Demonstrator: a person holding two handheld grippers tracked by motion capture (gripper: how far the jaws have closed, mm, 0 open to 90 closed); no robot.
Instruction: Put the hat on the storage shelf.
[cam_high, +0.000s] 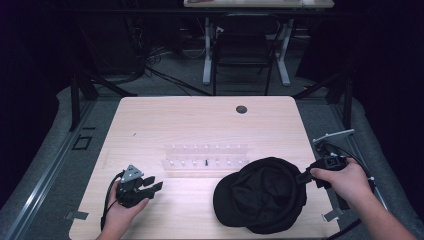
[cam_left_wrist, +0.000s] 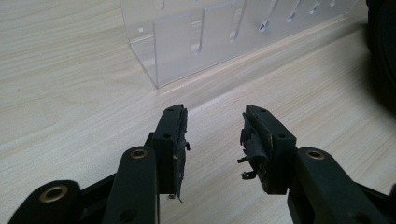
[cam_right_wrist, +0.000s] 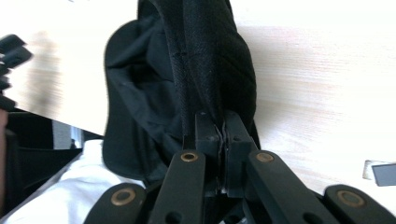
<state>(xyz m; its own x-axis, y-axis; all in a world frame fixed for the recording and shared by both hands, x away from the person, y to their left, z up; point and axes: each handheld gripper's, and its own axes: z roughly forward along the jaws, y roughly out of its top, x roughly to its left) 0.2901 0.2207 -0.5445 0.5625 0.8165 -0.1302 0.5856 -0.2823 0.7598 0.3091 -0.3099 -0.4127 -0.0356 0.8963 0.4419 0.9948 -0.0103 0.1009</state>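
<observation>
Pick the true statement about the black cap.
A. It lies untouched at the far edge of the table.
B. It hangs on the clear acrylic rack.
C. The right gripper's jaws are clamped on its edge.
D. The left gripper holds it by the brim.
C: in the right gripper view the right gripper has its jaws closed on the fabric edge of the black cap, while the left gripper stands open over bare table.

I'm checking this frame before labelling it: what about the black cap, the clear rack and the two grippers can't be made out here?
- Black cap: which part the right gripper pinches; the fabric folds over the jaws in the right gripper view.
- Clear rack: the small dark item in it is too small in the high view; its far end is cut off in the left gripper view.
- Left gripper: worn pads, open; body hidden by the hand in the high view.
</observation>
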